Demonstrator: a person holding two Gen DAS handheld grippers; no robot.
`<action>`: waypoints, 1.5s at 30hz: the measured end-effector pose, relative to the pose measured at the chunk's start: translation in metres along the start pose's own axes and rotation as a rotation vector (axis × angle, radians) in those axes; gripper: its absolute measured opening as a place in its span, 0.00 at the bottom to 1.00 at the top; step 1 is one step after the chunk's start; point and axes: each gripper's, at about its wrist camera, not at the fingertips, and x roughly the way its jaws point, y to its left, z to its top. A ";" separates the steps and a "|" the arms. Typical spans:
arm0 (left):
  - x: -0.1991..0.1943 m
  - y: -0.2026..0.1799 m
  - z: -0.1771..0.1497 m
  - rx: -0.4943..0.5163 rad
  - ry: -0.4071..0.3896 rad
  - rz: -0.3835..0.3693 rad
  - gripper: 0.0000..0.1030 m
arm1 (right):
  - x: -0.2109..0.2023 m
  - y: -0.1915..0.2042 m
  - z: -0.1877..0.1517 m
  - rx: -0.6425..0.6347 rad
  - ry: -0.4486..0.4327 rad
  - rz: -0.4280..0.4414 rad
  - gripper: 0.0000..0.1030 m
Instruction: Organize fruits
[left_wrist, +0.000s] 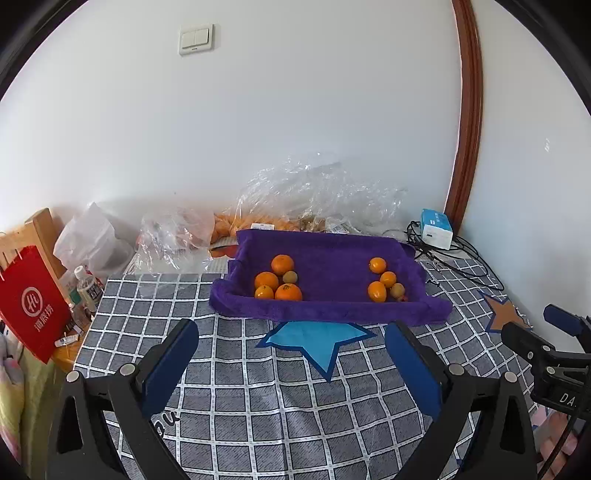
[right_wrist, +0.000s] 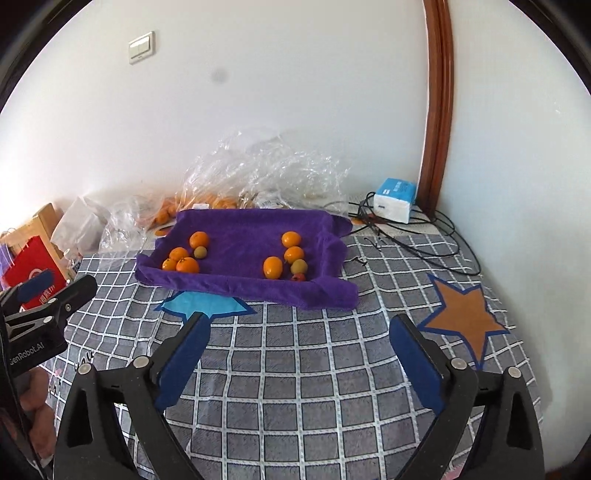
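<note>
A purple cloth tray (left_wrist: 332, 258) (right_wrist: 243, 229) lies on the checked tablecloth near the wall. Its left side holds several oranges (left_wrist: 282, 264) (right_wrist: 187, 265) and one greenish-brown fruit (left_wrist: 290, 276) (right_wrist: 200, 252). Its right side holds three small oranges (left_wrist: 377, 291) (right_wrist: 273, 267), a greenish fruit (left_wrist: 397, 290) (right_wrist: 299, 266) and a small red fruit (right_wrist: 298, 277). My left gripper (left_wrist: 291, 328) is open and empty, short of the tray. My right gripper (right_wrist: 299, 325) is open and empty, also short of the tray.
Clear plastic bags (left_wrist: 317, 192) (right_wrist: 258, 166) with more oranges lie behind the tray. A blue-white box (left_wrist: 437, 228) (right_wrist: 394, 199) and black cables (right_wrist: 424, 240) sit at the back right. A red bag (left_wrist: 31, 302), a bottle (left_wrist: 88, 288) and white bags stand at the left.
</note>
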 end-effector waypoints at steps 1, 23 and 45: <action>-0.003 -0.001 -0.001 0.006 -0.007 0.006 0.99 | -0.005 0.001 -0.002 -0.005 -0.007 -0.009 0.97; -0.021 -0.009 -0.007 0.003 -0.012 0.015 1.00 | -0.028 -0.011 -0.011 0.028 -0.024 -0.033 1.00; -0.023 -0.010 -0.007 0.001 -0.014 0.017 1.00 | -0.031 -0.014 -0.011 0.029 -0.027 -0.045 1.00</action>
